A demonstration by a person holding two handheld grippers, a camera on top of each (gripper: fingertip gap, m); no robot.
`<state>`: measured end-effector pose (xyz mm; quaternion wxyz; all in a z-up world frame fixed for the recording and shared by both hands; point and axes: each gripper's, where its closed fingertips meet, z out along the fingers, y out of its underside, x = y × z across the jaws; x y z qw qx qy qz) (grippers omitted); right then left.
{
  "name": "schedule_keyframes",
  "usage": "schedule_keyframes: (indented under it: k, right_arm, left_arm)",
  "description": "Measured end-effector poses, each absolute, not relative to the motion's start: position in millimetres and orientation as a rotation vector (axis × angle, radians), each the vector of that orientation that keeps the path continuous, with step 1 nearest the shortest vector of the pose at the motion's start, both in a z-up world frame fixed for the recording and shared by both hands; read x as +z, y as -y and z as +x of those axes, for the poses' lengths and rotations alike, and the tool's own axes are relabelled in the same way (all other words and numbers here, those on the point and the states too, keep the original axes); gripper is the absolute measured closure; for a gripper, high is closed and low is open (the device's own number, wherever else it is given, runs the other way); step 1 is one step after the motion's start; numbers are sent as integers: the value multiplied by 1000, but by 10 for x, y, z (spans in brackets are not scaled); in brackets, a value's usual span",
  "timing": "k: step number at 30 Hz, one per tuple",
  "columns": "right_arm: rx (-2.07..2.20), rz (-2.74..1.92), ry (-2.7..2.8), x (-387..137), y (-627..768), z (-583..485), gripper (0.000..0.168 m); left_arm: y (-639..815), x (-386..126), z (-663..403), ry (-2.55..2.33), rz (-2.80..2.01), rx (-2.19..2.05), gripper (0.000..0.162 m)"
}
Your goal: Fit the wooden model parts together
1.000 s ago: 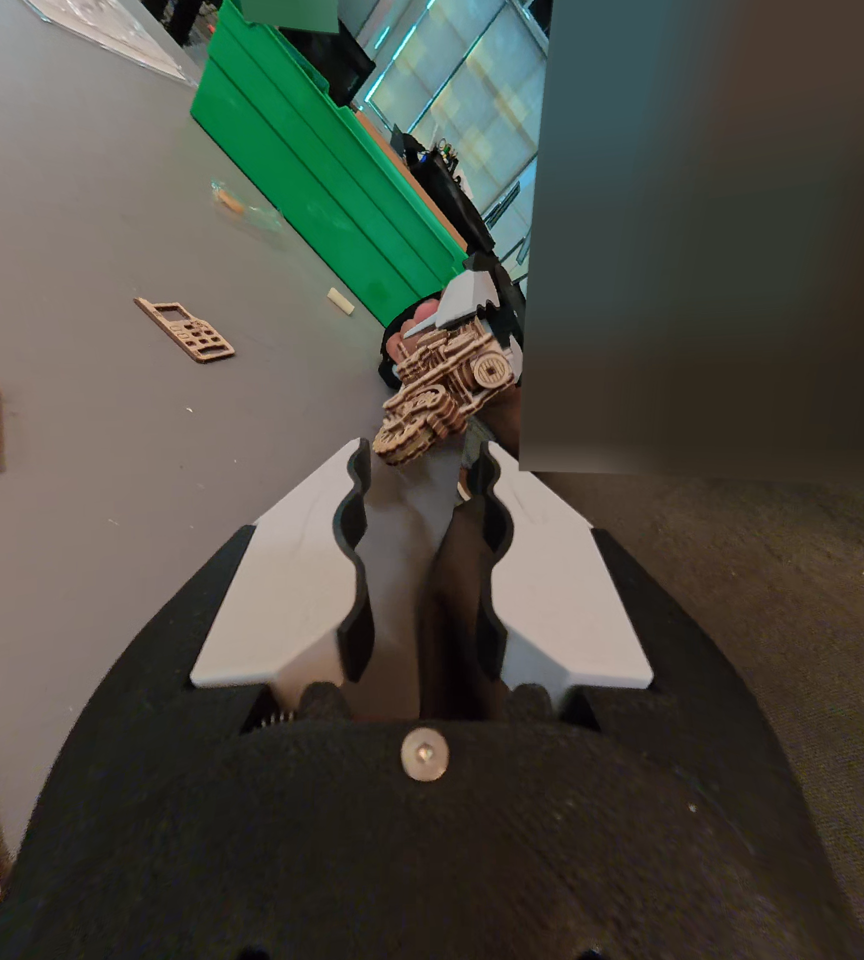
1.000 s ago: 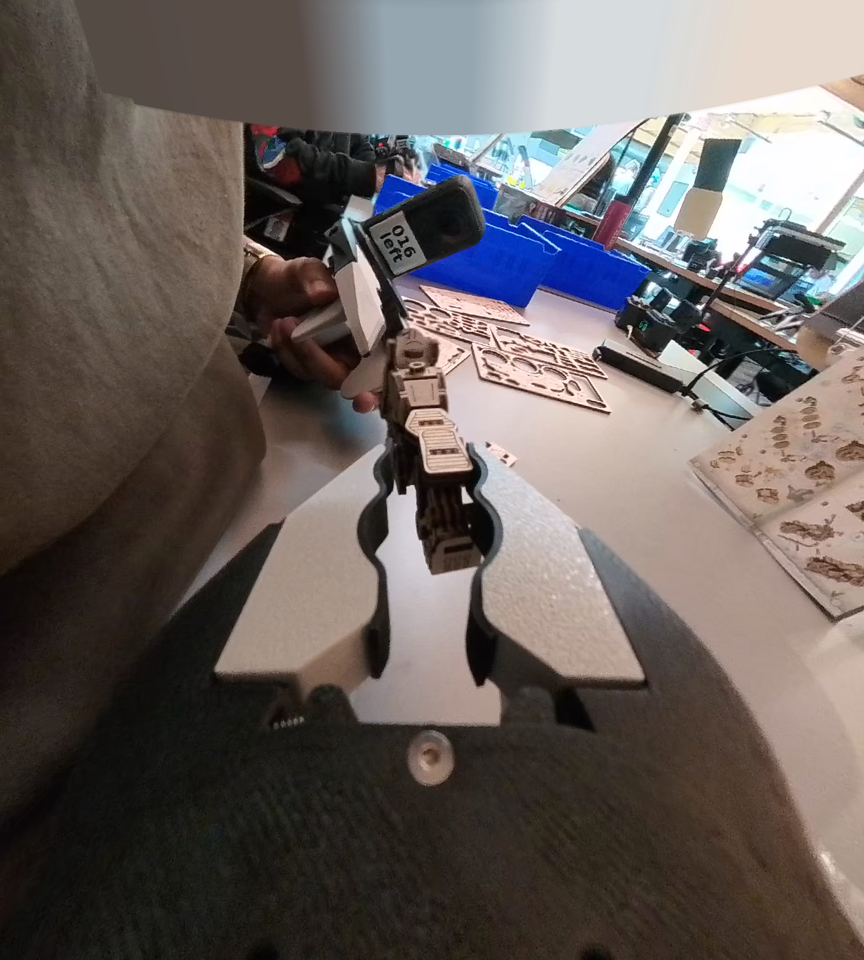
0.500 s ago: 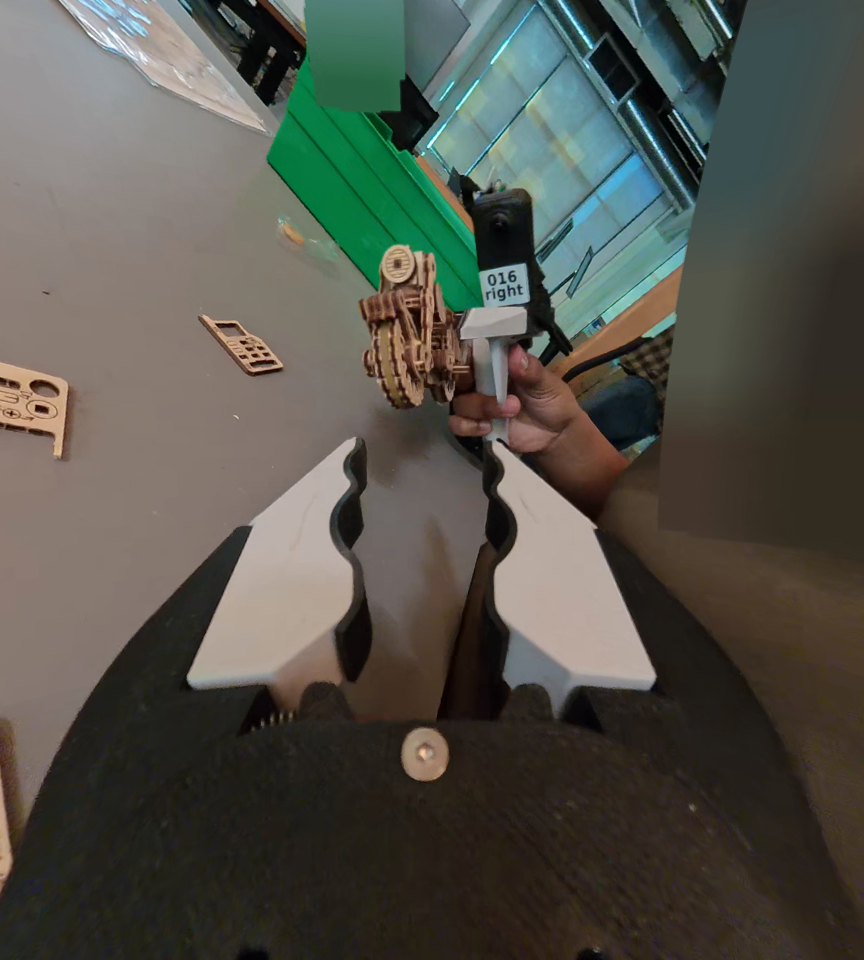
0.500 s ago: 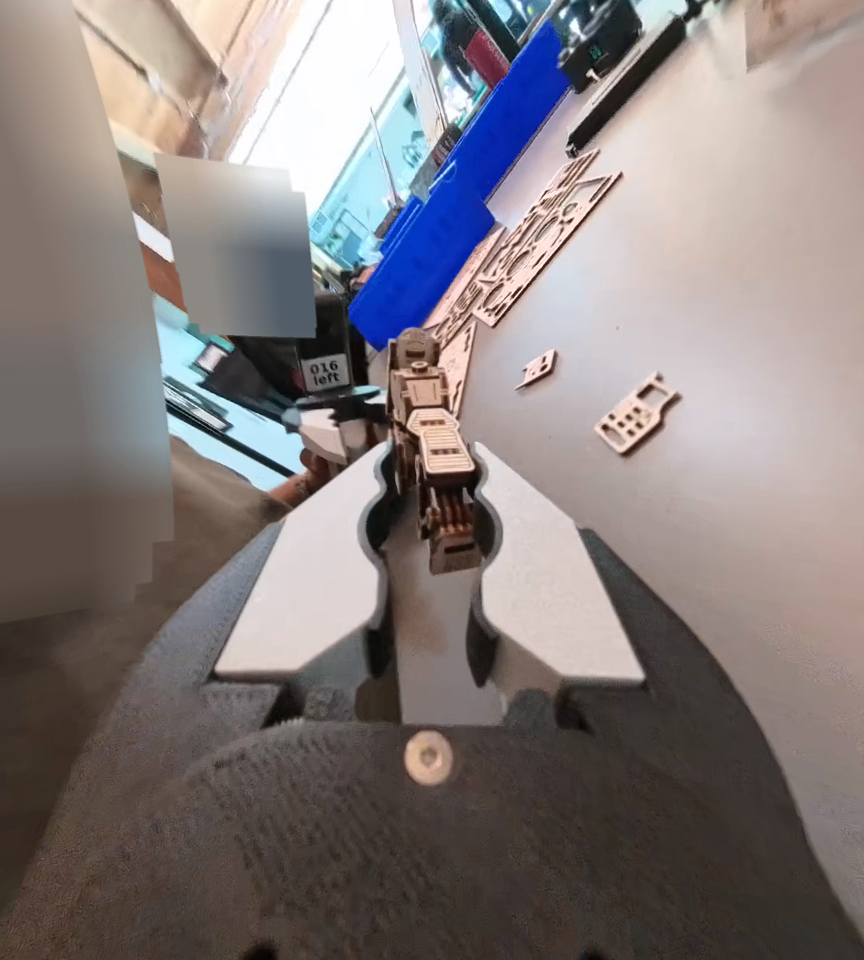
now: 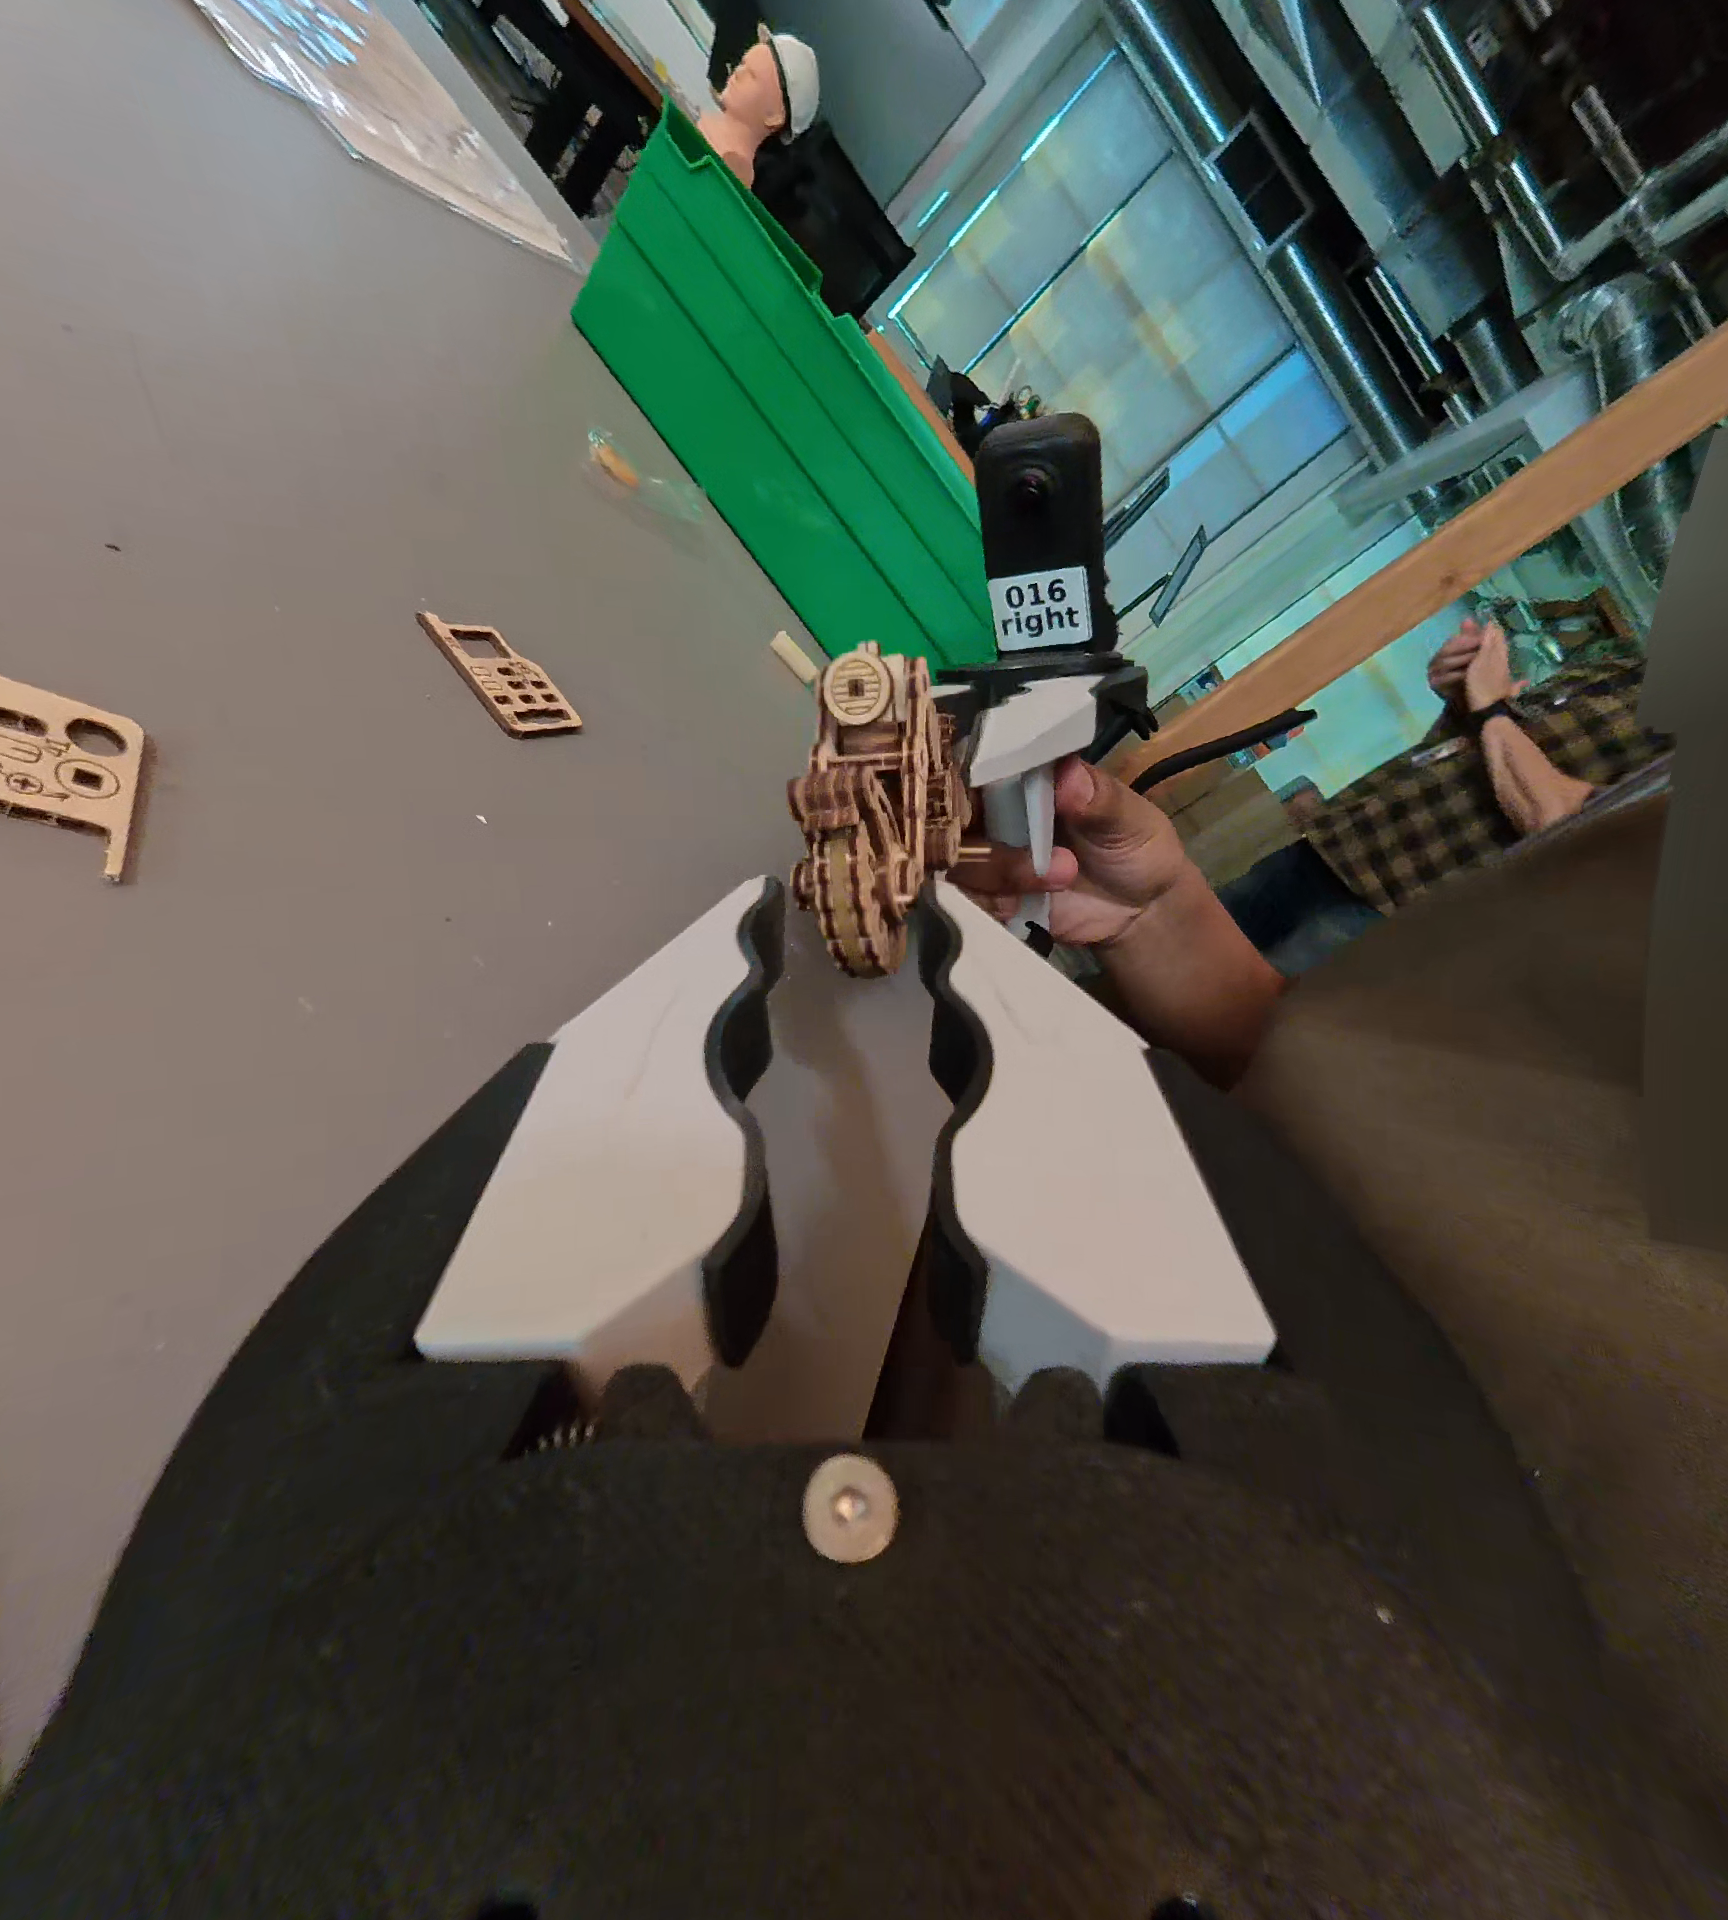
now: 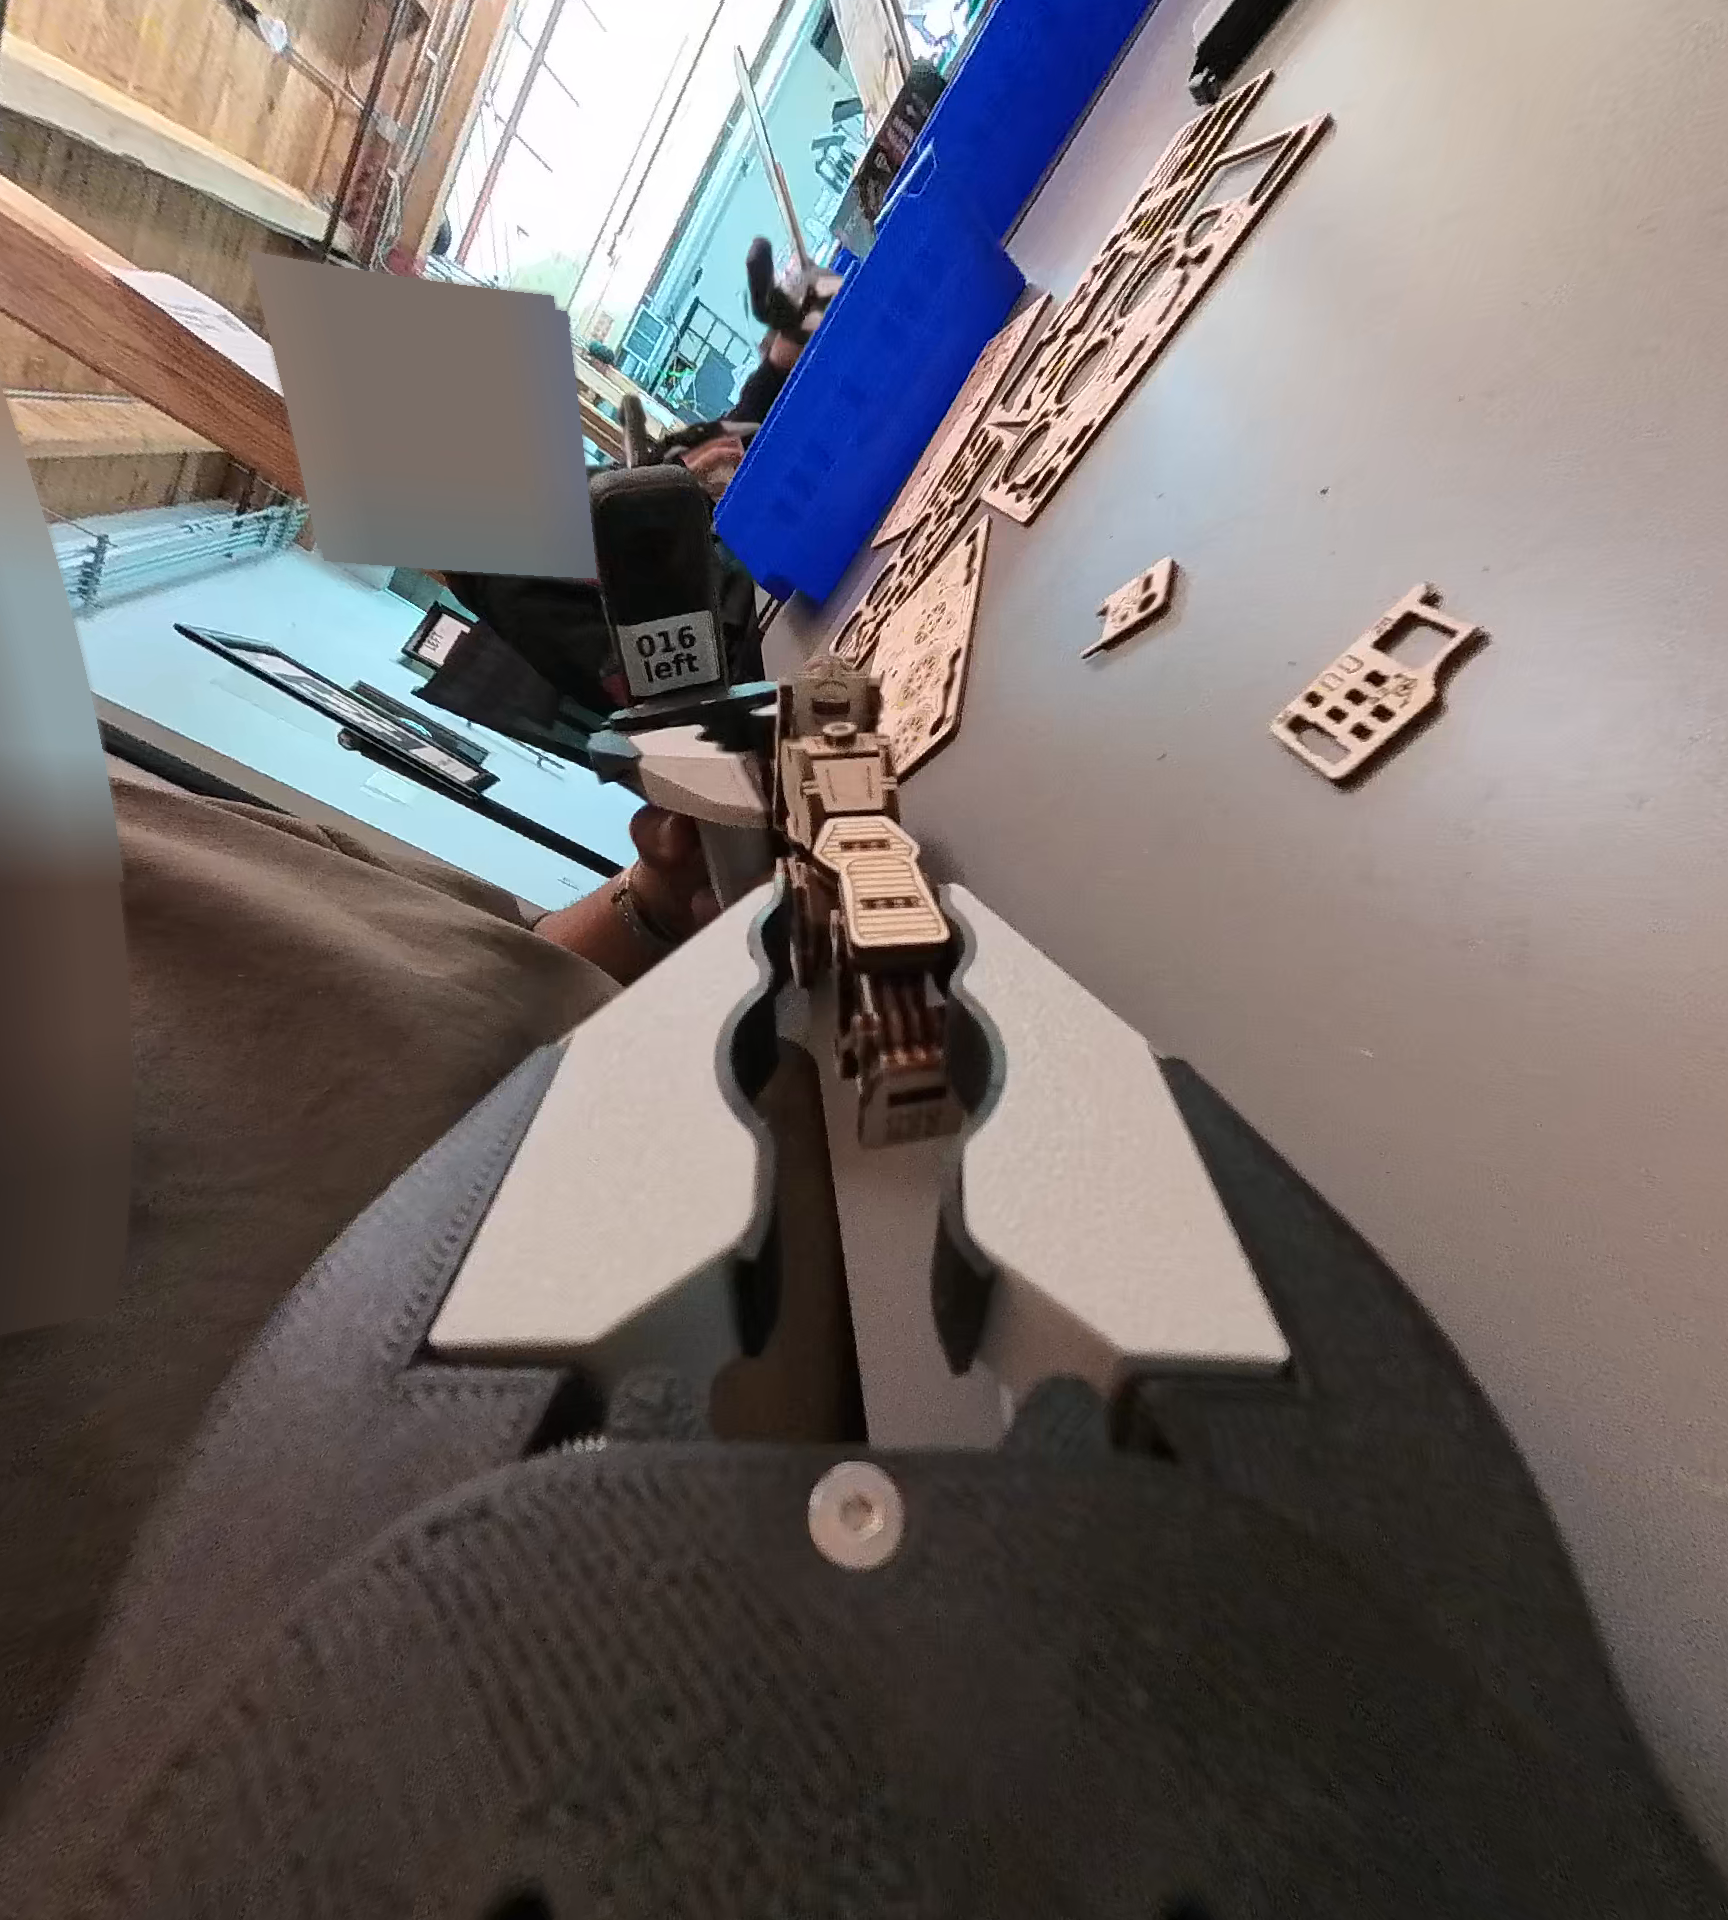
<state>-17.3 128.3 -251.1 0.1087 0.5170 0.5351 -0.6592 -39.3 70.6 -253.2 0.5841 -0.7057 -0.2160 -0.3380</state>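
Holding an almost built wooden motorbike (image 6: 865, 935) off the grey bench (image 6: 1462, 1039), the right tongs (image 6: 865, 925) pinch its rear; loose cut-out pieces (image 5: 498, 673) on the bench suggest work remains. The left tongs (image 5: 849, 914) gape empty, tips just beside the front wheel, both tools tilted.

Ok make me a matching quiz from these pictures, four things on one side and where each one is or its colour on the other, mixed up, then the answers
1. wooden model
2. left gripper
3. storage bin
4. phone-shaped cutout

A. green
B. lying flat on the grey table
C. open, nothing between its fingers
D. clamped in the right gripper

Pairs: 1-D, 2-C, 3-A, 4-B
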Motion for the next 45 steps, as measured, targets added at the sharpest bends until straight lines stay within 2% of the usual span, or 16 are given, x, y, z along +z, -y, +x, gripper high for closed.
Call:
schedule_keyframes:
  k: [3, 17, 23, 30, 45]
  right_arm:
    - [-1932, 1524, -1598, -2521, -1267, -168, 143]
    - [-1932, 1526, -1566, -2539, -1277, -184, 144]
    - [-1942, 1535, -1556, -2530, -1310, -192, 144]
    - [-1941, 1531, -1558, -2530, -1307, -188, 144]
    - [-1939, 1540, -1555, -2544, -1313, -196, 144]
  left_arm:
    - [-701, -2523, -379, 494, -1644, -802, 145]
    - [-707, -2535, -385, 504, -1646, -809, 145]
    - [-700, -2521, -393, 510, -1632, -826, 140]
    - [-698, -2521, -404, 520, -1626, -836, 147]
    - [-710, -2546, -386, 503, -1654, -791, 147]
